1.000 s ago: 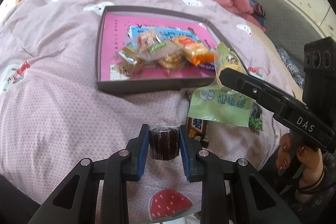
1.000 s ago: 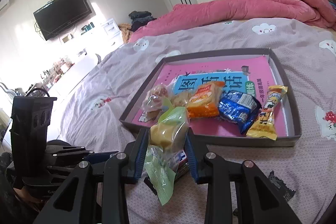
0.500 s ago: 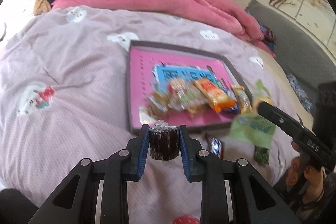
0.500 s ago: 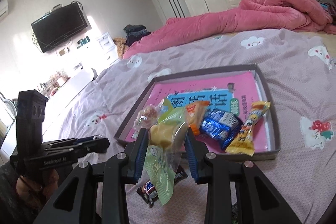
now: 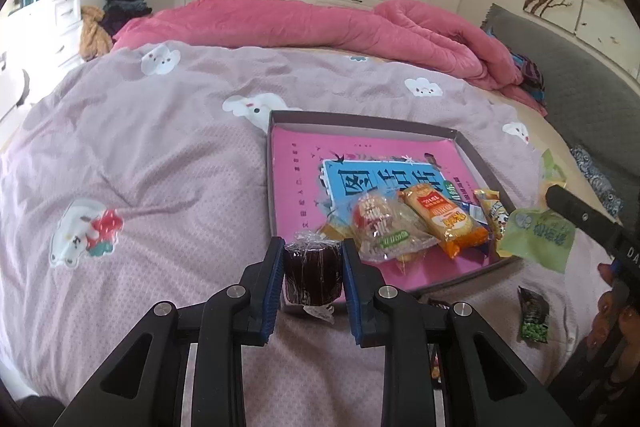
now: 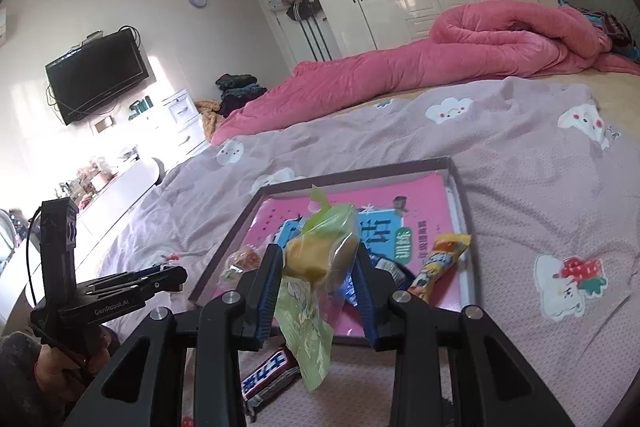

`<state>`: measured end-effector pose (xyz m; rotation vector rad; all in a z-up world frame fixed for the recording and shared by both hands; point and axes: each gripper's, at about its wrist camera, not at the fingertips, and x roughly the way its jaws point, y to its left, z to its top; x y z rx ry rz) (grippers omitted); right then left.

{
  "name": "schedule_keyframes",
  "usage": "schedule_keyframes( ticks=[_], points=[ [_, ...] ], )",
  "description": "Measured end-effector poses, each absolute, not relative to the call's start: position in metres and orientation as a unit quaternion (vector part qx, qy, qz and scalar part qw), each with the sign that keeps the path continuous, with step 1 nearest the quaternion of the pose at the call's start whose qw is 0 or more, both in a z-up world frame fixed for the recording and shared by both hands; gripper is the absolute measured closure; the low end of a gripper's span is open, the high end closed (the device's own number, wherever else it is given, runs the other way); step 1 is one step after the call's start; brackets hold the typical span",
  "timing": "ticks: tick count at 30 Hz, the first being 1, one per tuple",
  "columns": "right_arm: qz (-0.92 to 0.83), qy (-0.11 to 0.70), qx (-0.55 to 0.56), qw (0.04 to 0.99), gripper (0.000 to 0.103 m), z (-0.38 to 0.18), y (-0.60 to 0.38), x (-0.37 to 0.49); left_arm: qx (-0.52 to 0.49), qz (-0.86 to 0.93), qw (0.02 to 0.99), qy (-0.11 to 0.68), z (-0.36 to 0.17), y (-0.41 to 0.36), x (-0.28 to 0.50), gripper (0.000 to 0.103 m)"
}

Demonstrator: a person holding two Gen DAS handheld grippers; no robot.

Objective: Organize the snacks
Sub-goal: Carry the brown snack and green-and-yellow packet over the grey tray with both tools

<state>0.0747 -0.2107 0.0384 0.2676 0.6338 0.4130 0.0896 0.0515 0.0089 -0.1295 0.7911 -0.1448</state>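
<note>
My left gripper [image 5: 313, 277] is clamped on a dark brown snack wrapped in clear film [image 5: 312, 273]; both blue pads press its sides, and it sits low centre in the left wrist view, over the near left corner of the grey tray [image 5: 360, 118]. My right gripper [image 6: 318, 281] is clenched on a green-and-clear packet with a yellow cake inside [image 6: 320, 259], its green tail hanging below the jaws at lower centre of the right wrist view.

The tray lies on the mauve bedspread [image 5: 140, 167], centre right in the left view. A pink-and-blue book cover [image 5: 304, 163] lines its floor. Along its near edge are a clear bag of cookies [image 5: 384, 227], an orange cracker pack [image 5: 444, 221] and a yellow bar [image 5: 494, 211]. The far half of the tray is bare, as is the bedspread to its left.

Outside the near rim lie a dark chocolate bar [image 6: 268, 377] and a small green-pea packet [image 5: 532, 315]. A rolled pink quilt [image 5: 320, 27] runs across the upper frame.
</note>
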Motion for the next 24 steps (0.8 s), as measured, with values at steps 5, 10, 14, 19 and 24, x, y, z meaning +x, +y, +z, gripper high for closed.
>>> schedule_keyframes(
  ticks=[5, 10, 14, 19, 24],
  points=[
    [0.181, 0.310, 0.136, 0.923, 0.068, 0.035, -0.223, 0.085, -0.060, -0.068, 0.918, 0.387, 0.003, 0.051, 0.100, 0.074],
    [0.161, 0.314, 0.138, 0.925, 0.068, 0.030, -0.233, 0.094, -0.058, -0.067, 0.917, 0.389, -0.002, 0.049, 0.109, 0.074],
    [0.152, 0.321, 0.131, 0.926, 0.068, 0.025, -0.236, 0.101, -0.053, -0.069, 0.916, 0.392, -0.007, 0.045, 0.113, 0.074],
    [0.148, 0.331, 0.111, 0.925, 0.068, 0.018, -0.229, 0.105, -0.048, -0.074, 0.914, 0.395, -0.011, 0.041, 0.116, 0.074],
    [0.153, 0.343, 0.098, 0.921, 0.068, 0.010, -0.219, 0.108, -0.047, -0.078, 0.914, 0.397, -0.014, 0.037, 0.119, 0.074]
  ],
)
